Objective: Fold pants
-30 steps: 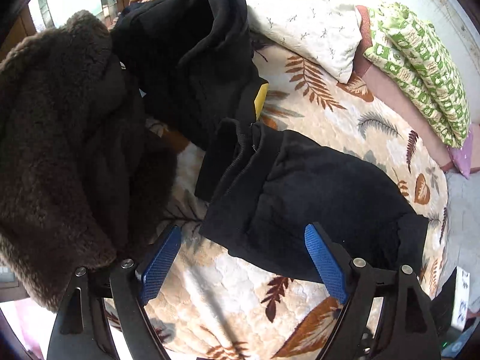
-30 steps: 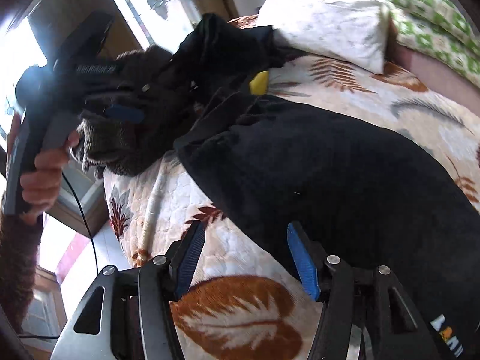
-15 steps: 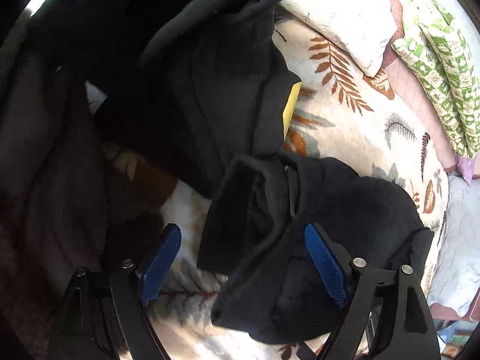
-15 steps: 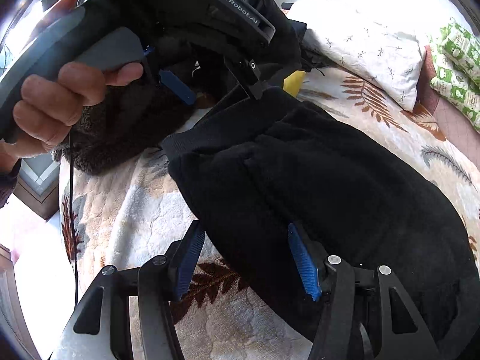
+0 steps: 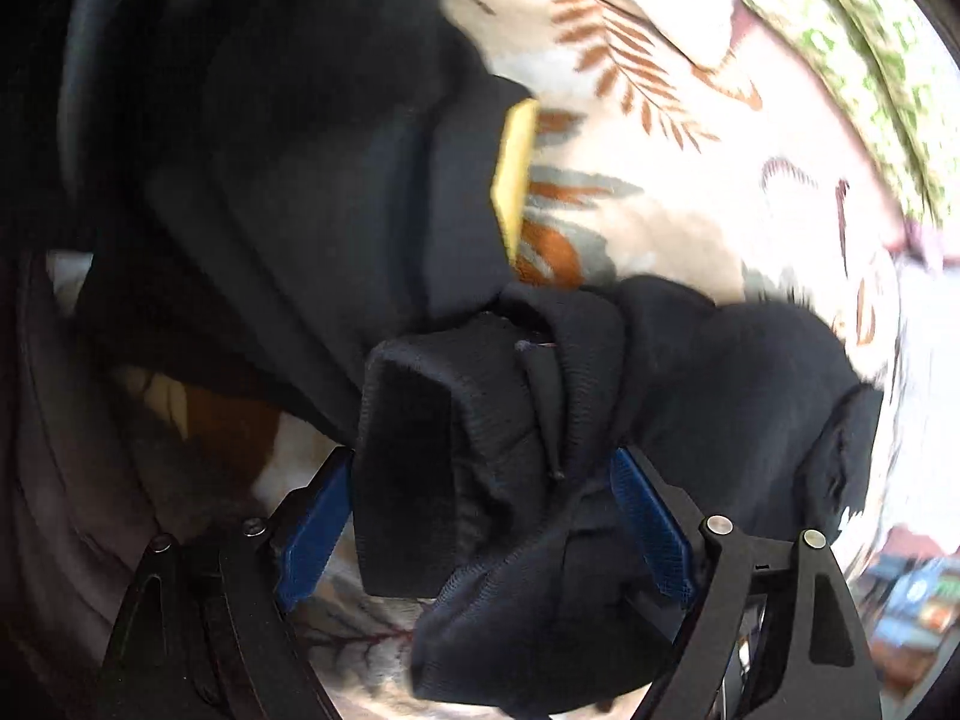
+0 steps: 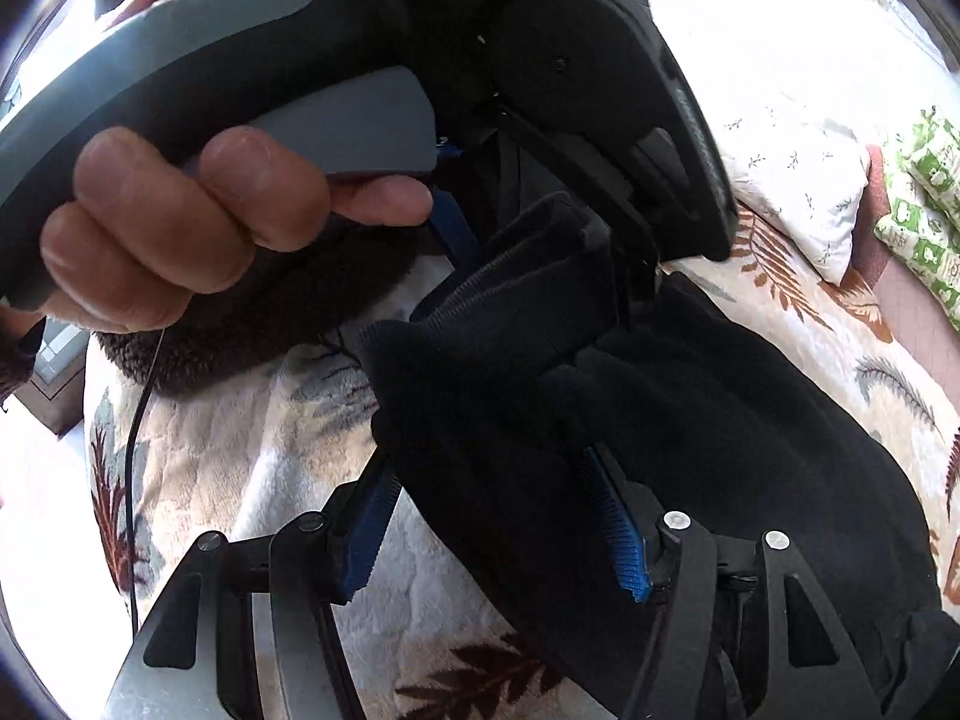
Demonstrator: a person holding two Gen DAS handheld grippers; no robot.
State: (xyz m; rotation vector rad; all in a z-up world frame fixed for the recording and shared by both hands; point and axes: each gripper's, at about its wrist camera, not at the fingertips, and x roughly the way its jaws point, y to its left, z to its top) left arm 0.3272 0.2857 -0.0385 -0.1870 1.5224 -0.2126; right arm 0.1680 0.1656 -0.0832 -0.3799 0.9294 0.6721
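Black pants (image 6: 690, 420) lie bunched on a leaf-patterned bedspread (image 6: 240, 450). My left gripper (image 5: 480, 510) points steeply down and straddles the ribbed waistband (image 5: 468, 408), which stands up between its blue pads without being pressed. In the right wrist view a hand (image 6: 180, 222) holds that left gripper (image 6: 540, 252) over the same waistband. My right gripper (image 6: 489, 480) is low over the pants' near edge. Its jaws are opening, with black cloth between them and not squeezed.
A second black garment (image 5: 300, 180) with a yellow tag (image 5: 513, 174) lies just behind the waistband. A brown fuzzy garment (image 6: 240, 348) sits at the left. A white pillow (image 6: 798, 180) and a green patterned quilt (image 6: 924, 192) lie at the far right. A thin cable (image 6: 135, 420) hangs at the left.
The left gripper has dropped onto the waistband, which now stands between its pads. The right gripper has closed in on the pants' edge and its jaws have spread wider.
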